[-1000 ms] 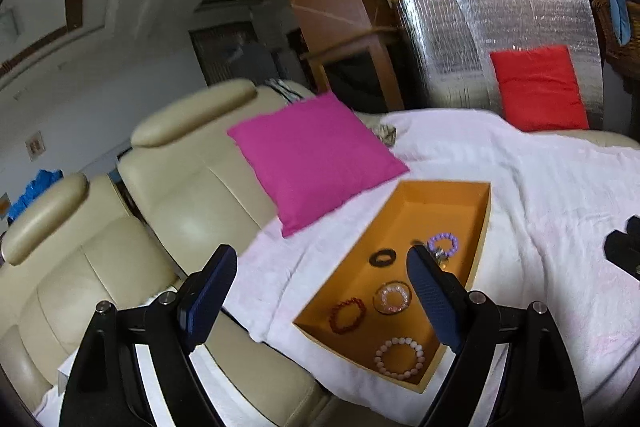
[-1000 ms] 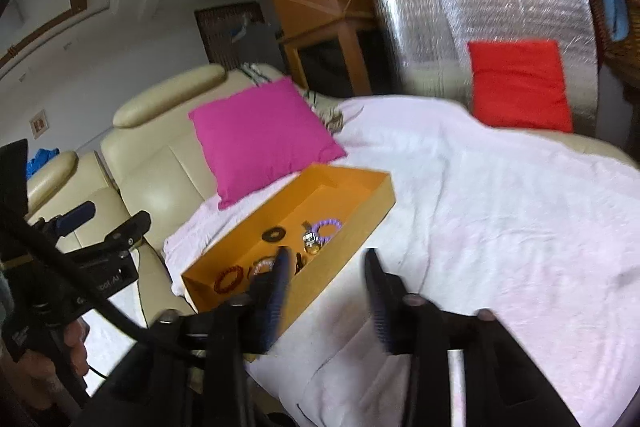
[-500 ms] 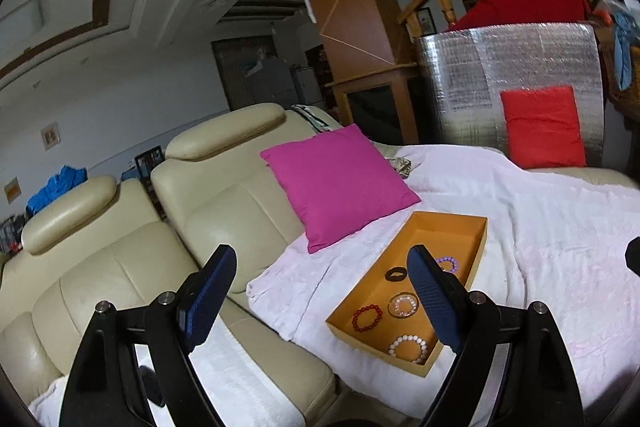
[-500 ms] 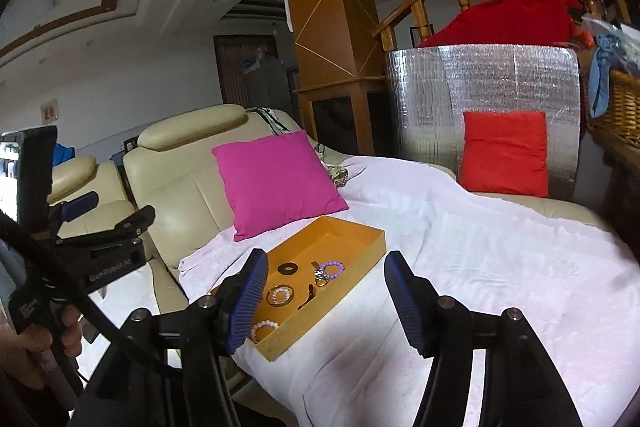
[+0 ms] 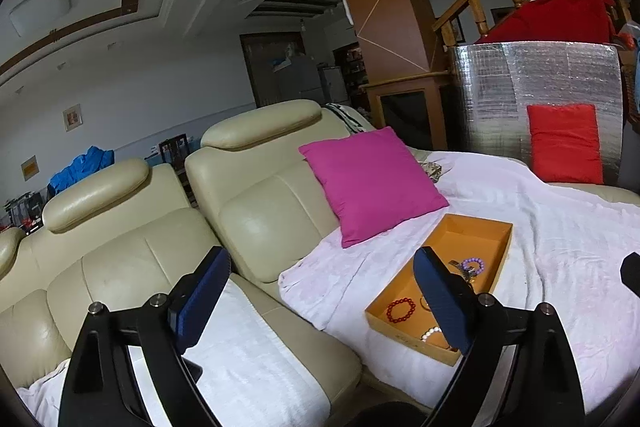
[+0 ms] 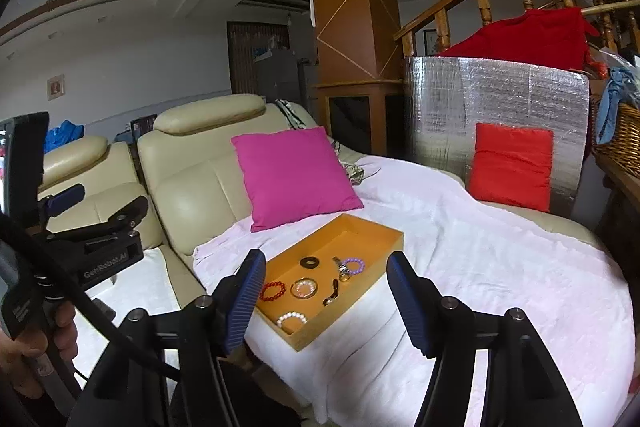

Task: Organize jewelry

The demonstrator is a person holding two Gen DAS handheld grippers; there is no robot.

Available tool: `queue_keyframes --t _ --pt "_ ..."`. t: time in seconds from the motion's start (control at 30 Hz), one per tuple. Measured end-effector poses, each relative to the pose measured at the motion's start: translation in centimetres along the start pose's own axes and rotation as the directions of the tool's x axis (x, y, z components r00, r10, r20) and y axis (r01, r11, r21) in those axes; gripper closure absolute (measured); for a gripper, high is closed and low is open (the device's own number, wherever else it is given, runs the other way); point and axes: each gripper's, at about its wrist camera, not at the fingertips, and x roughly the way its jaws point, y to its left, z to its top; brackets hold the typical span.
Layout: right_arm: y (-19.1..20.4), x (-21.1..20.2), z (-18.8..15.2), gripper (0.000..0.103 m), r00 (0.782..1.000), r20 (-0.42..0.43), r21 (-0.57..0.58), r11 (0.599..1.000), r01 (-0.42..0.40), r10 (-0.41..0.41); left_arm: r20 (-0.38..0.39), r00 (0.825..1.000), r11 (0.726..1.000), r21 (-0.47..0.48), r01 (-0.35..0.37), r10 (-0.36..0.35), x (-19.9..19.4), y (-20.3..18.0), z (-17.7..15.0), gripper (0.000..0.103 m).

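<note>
Rectangular orange tray (image 6: 362, 241) on rumpled white sheet (image 6: 500, 267); beaded rings inside. Left gripper (image 5: 320, 297) and right gripper (image 6: 326, 301): ribbed blue jaws spread, just widening, empty.

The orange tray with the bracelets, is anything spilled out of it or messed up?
Nothing stands out. The orange tray lies flat on the white blanket, and the red bracelet, white bracelet, purple bracelet and black ring all lie inside it, apart from each other. No jewelry shows on the blanket around it.
</note>
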Motion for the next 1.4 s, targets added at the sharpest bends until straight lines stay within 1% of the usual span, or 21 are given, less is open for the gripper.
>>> queue_keyframes --t 0.23,0.53,0.7,1.4 --pt "1.5 0.3 0.0 0.036 1.000 -0.004 -0.016 1.000 -0.016 0.016 -0.020 1.000 1.000 -0.020 -0.010 0.010 0.3 1.3 -0.6 0.010" --pt "2.4 1.0 -0.1 0.036 1.000 -0.020 -0.027 0.999 -0.021 0.020 -0.021 0.999 0.999 -0.037 -0.033 0.032 0.3 2.3 -1.1 0.009" --pt "2.9 1.0 -0.1 0.036 1.000 -0.017 -0.038 0.999 -0.021 0.021 -0.018 0.999 0.999 -0.031 -0.035 0.035 0.3 2.4 -1.2 0.007" --pt "3.1 1.9 -0.5 0.036 0.999 -0.028 -0.032 0.999 -0.023 0.022 -0.031 0.999 0.999 -0.026 -0.045 0.044 0.6 2.3 -1.6 0.006"
